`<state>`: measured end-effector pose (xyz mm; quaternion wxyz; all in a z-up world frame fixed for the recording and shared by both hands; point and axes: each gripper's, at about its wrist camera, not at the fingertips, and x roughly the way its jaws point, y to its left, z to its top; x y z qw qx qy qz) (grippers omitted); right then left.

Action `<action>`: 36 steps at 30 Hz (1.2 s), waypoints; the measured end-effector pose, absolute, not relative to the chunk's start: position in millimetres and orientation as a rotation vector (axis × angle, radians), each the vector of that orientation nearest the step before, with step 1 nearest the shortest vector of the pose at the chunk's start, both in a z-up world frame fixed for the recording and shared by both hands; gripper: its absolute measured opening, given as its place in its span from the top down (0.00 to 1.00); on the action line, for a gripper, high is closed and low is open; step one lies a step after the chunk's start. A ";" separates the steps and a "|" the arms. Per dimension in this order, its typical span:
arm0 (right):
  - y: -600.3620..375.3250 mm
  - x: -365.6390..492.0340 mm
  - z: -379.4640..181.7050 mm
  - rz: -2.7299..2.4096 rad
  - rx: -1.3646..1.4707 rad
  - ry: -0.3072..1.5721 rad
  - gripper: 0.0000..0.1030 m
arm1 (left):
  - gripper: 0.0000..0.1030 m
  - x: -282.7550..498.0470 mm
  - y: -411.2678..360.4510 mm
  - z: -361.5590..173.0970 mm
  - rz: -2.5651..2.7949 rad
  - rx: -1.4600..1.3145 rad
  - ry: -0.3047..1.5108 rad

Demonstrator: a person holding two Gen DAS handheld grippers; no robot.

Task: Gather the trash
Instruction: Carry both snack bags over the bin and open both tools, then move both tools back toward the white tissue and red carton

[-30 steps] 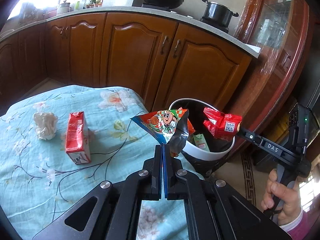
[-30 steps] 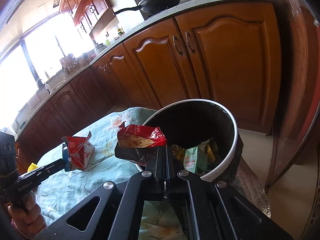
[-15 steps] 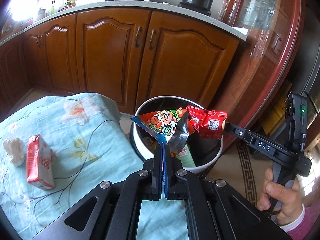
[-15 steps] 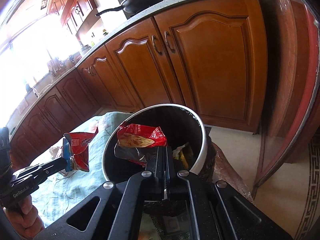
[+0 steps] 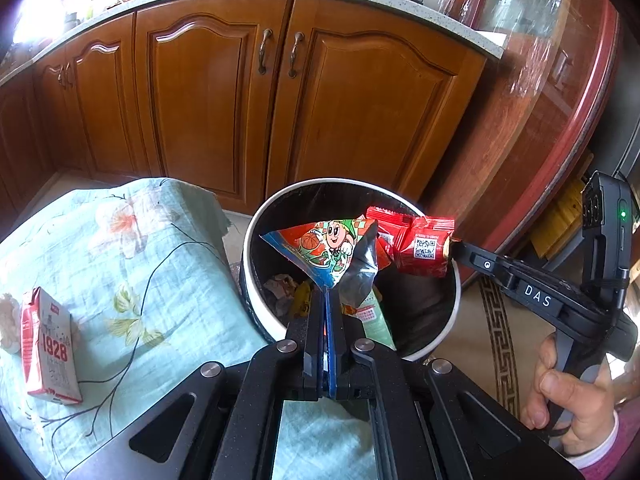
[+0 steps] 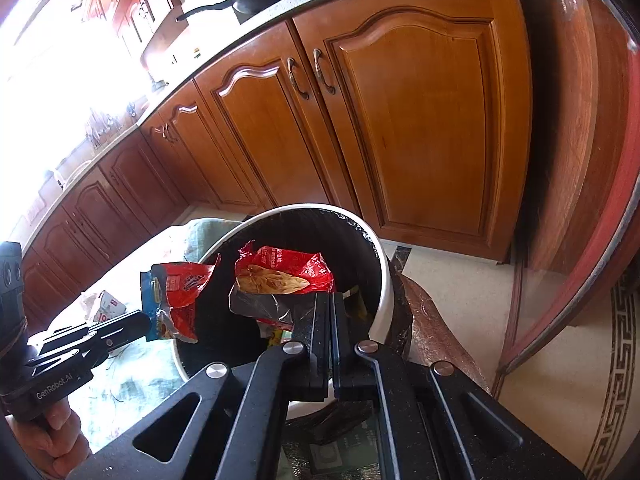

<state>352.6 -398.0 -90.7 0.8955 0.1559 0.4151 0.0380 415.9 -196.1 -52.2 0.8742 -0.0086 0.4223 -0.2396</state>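
My left gripper [image 5: 329, 300] is shut on a blue and red cartoon snack wrapper [image 5: 324, 252], held above the white-rimmed trash bin [image 5: 256, 320]. My right gripper [image 6: 331, 300] is shut on a red snack wrapper [image 6: 280, 276], also over the bin [image 6: 382, 300]. In the left wrist view the right gripper [image 5: 452, 249] holds the red wrapper [image 5: 424, 246] from the right. In the right wrist view the left gripper [image 6: 146, 324] holds its wrapper [image 6: 176, 300] at the bin's left rim. A red milk carton [image 5: 48, 348] and a white crumpled tissue [image 5: 6, 324] lie on the table.
The table has a pale green floral cloth [image 5: 132, 288]. The bin holds several pieces of trash, among them a green carton [image 5: 372, 320]. Brown wooden cabinets [image 5: 224, 92] stand behind. A glass-topped round table edge [image 6: 600, 240] is on the right.
Both grippers have moved with their wrappers from the table side to above the bin's opening. The carton and tissue have slid toward the left edge of the left wrist view.
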 end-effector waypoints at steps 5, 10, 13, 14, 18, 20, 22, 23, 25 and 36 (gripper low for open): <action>-395.1 360.0 -93.4 0.079 0.308 0.880 1.00 | 1.00 425.4 -205.0 -55.0 -0.490 -0.010 0.892; -394.4 363.1 -94.1 0.090 0.313 0.889 0.93 | 0.94 433.1 -209.0 -60.0 -0.505 -0.037 0.937; -396.1 361.9 -95.1 0.090 0.327 0.887 0.86 | 0.79 432.6 -208.3 -59.0 -0.497 -0.047 0.932; -396.7 361.0 -94.8 0.092 0.333 0.886 0.80 | 0.79 431.2 -207.6 -57.7 -0.491 -0.048 0.923; -396.1 353.9 -91.1 0.093 0.348 0.868 0.60 | 0.76 424.2 -200.3 -56.5 -0.477 -0.071 0.918; -393.5 349.1 -88.1 0.104 0.361 0.856 0.49 | 0.64 418.4 -190.2 -56.8 -0.461 -0.082 0.912; -390.7 344.7 -85.5 0.115 0.373 0.845 0.35 | 0.54 411.3 -182.8 -56.5 -0.445 -0.093 0.905; -389.2 343.3 -84.3 0.121 0.377 0.839 0.28 | 0.48 406.2 -177.1 -56.3 -0.430 -0.102 0.901; -383.3 338.5 -81.3 0.132 0.382 0.829 0.23 | 0.47 397.0 -166.0 -55.3 -0.416 -0.119 0.894; -333.3 314.4 -75.7 0.220 0.408 0.825 0.13 | 0.43 341.9 -97.4 -47.1 -0.322 -0.198 0.871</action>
